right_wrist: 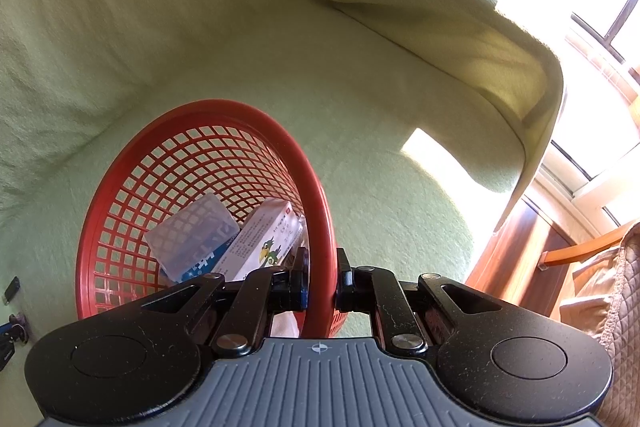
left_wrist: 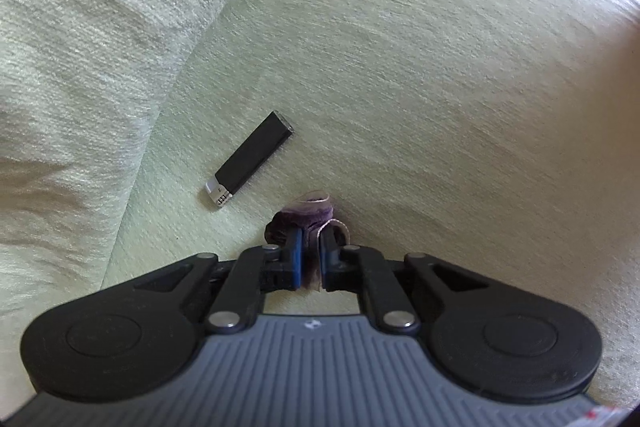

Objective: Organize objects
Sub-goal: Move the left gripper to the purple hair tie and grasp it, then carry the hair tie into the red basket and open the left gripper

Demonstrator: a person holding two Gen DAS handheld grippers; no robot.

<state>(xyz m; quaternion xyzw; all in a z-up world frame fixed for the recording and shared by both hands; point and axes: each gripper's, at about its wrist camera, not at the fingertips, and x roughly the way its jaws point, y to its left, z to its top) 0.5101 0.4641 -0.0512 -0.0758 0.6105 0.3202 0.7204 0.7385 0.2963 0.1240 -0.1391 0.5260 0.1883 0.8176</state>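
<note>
Right wrist view: across the pale green sofa (right_wrist: 360, 87) I see my right gripper (right_wrist: 322, 281) clamped on the rim of the red mesh basket (right_wrist: 320, 211), which holds a white medicine box (right_wrist: 260, 239) and a tissue pack (right_wrist: 192, 235). My left gripper (left_wrist: 310, 255) is pinched tight on a purple velvet scrunchie (left_wrist: 304, 217) on the seat, a black lighter (left_wrist: 250, 161) just beside it.

Print on two boxes (right_wrist: 240, 243) in red basket (right_wrist: 320, 187), too blurred to read

open seat cushion (left_wrist: 440, 87), lighter (left_wrist: 250, 159) beside backrest (left_wrist: 80, 27)
</note>
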